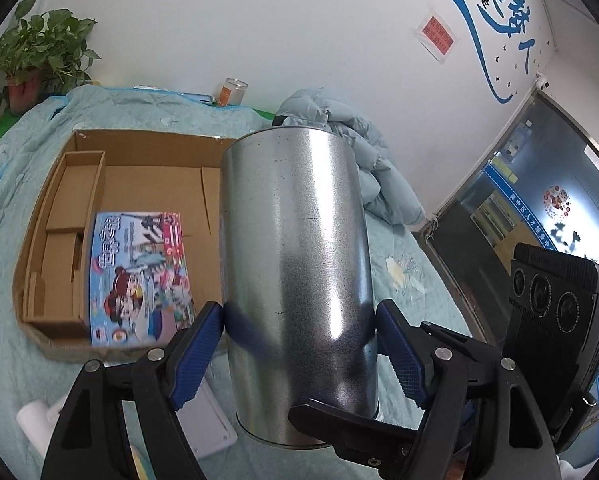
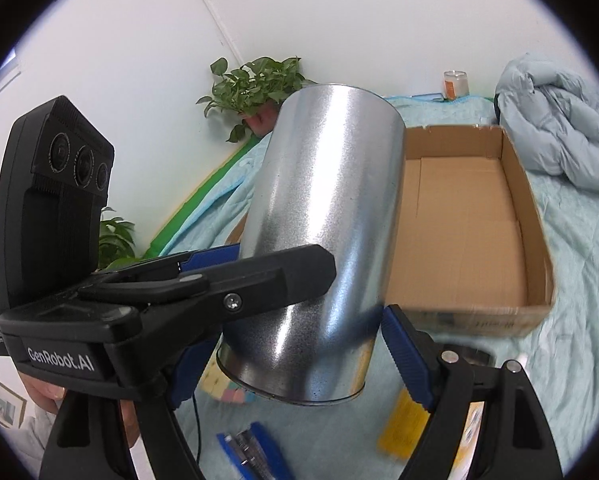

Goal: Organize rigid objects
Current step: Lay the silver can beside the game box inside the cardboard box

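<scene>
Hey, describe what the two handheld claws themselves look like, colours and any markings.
Both claws are black plastic with silver pivot rivets and blue ribbed pads on the fingers. The left claw and right claw each carry a black camera block with three round lenses. White "GenRobot.AI" lettering marks the left one's body.

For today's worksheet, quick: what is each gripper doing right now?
Left gripper: jaws closed on the metal can, one pad on each side.
Right gripper: jaws closed on the same metal can, lifted clear of the bedspread.
</scene>
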`<state>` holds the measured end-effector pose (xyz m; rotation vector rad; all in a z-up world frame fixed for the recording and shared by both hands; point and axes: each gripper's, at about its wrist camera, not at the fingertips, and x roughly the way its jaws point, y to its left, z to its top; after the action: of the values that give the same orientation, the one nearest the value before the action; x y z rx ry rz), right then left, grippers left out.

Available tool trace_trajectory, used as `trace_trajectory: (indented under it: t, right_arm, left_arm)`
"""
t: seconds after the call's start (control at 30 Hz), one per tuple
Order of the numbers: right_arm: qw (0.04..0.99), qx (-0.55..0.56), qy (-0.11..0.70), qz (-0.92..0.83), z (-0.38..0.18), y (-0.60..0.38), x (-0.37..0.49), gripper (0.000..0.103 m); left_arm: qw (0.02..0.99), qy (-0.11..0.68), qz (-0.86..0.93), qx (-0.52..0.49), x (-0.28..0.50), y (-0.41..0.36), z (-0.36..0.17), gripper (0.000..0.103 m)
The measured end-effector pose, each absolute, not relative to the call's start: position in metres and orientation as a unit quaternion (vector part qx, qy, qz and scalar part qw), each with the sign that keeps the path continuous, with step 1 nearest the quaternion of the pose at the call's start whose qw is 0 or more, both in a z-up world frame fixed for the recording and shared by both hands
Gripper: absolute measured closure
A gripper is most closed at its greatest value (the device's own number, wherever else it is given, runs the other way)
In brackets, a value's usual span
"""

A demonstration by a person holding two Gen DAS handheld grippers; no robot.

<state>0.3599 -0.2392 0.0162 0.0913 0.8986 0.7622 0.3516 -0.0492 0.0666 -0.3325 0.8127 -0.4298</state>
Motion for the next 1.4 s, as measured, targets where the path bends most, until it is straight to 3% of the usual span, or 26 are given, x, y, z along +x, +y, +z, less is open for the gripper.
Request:
trace_trajectory:
  t: [0.33,0.9,1.17,1.27,1.33,1.4]
  right_arm:
    - [0.806,0.019,0.469,0.36,0.011,-0.232,0.428,0.022]
    - [0.701,0.039,0.622,0.348,-0.104,-0.217,0.483,0.022]
    - [0.716,0.052,0.61,0.334,-0.099,-0.217,0.475,0.022]
    - [0.76,0.035,0.566,0.317,-0.073,-0.23,0.468,0.021]
    - [0.788,0.029,0.533,0.306,-0.053,-0.242,0.455,0.018]
    - [0.825,0.012,0.496,0.272,-0.032,-0.257,0.431,0.016]
  left_arm:
    - [0.868,0.417,-0.199,-0.181,0.433,-0.049,0.048,0.027]
    - [0.797,0.537,-0.153,-0.232,0.505,-0.04,-0.088,0.027]
    - [0.812,0.53,-0.14,-0.2,0.503,-0.04,-0.077,0.026]
    - [0.856,0.478,-0.113,-0.163,0.478,-0.032,-0.044,0.026]
    - [0.885,0.436,-0.089,-0.138,0.452,-0.026,-0.022,0.022]
    - [0.915,0.382,-0.063,-0.115,0.419,-0.02,-0.001,0.009]
